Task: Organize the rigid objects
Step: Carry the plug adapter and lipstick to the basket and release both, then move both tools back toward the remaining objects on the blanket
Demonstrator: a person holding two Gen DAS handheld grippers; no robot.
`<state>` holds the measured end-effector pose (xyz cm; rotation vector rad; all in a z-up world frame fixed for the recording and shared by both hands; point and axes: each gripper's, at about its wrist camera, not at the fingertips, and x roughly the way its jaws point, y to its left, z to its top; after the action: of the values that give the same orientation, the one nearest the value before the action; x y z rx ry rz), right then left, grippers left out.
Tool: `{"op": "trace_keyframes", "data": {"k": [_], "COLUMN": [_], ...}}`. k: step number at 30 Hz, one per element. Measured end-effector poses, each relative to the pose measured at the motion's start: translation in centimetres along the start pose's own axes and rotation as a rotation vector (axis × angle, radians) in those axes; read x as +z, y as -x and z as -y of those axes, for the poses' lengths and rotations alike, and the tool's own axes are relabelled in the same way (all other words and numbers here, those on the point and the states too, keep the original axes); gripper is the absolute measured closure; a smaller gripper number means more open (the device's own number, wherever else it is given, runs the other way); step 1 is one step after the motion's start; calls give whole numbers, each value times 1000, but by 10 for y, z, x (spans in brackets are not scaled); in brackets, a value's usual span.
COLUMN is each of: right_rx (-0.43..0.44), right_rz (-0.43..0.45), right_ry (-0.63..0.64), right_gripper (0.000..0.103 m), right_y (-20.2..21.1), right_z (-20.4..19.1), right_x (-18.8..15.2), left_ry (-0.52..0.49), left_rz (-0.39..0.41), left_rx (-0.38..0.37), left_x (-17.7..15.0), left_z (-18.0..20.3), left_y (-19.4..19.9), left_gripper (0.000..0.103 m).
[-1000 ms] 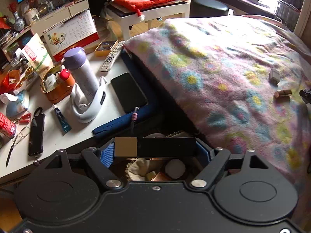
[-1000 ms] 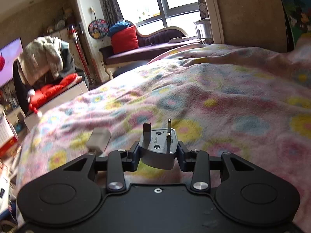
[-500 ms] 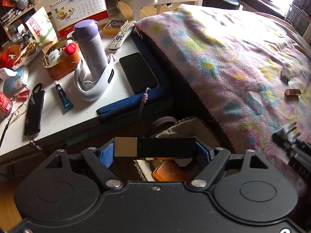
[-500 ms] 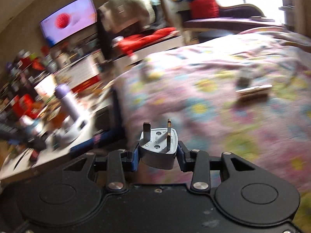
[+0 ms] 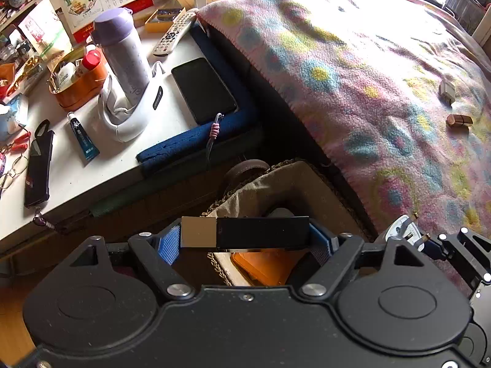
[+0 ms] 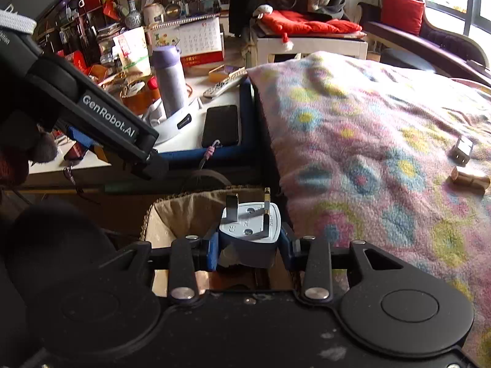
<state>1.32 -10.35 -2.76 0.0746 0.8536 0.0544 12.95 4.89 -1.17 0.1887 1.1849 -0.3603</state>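
Mid-delivery, by the look of it: left hand-held gripper [image 5: 245, 233] clamped endwise on a black bar with a tan end [image 5: 244, 231], right hand-held gripper [image 6: 249, 247] closed on a grey three-pin plug adapter [image 6: 249, 230], both poised over the cloth-lined basket [image 5: 294, 181] on the floor between the cluttered surface [image 5: 101, 165] and the bed. Next, probably: lower each piece inside the rim, then ease the jaws apart (one at a time, to avoid the two tools knocking together). Still out on the floral blanket [image 5: 383, 86], well apart from the basket: a small white block [image 5: 446, 90] and a brown cylinder [image 5: 459, 120], likely the following pickups. From the left wrist only: something orange [image 5: 260, 268] already lying in the basket, plus the adapter seen side-on at the lower right. From the right wrist only: the adapter's pins pointing forward, and the left tool's body from outside, its held bar hidden.
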Motion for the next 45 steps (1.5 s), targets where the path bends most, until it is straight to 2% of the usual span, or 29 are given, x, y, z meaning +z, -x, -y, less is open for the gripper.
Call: {"op": "trace_keyframes", "data": {"k": [9, 17, 21, 25, 36, 45], "right_rx": [14, 33, 28, 16, -11, -19], "right_rz": [-61, -73, -54, -49, -68, -72], "right_ry": [-39, -51, -55, -52, -45, -43], "right_gripper": [65, 64, 51, 50, 37, 31], "right_y": [-2, -2, 1, 2, 1, -1], "right_z": [9, 10, 10, 10, 9, 9], "right_x": [-10, -11, -10, -9, -14, -15], "left_ry": [-18, -18, -30, -34, -35, -31], "left_rz": [-47, -78, -62, -61, -65, -34], "left_rx": [18, 38, 53, 67, 85, 111], "left_x": [0, 1, 0, 0, 0, 1], "left_z": [7, 10, 13, 14, 13, 11], "left_y": [-8, -13, -11, -12, -13, -9], "left_gripper": [26, 26, 21, 18, 15, 12]}}
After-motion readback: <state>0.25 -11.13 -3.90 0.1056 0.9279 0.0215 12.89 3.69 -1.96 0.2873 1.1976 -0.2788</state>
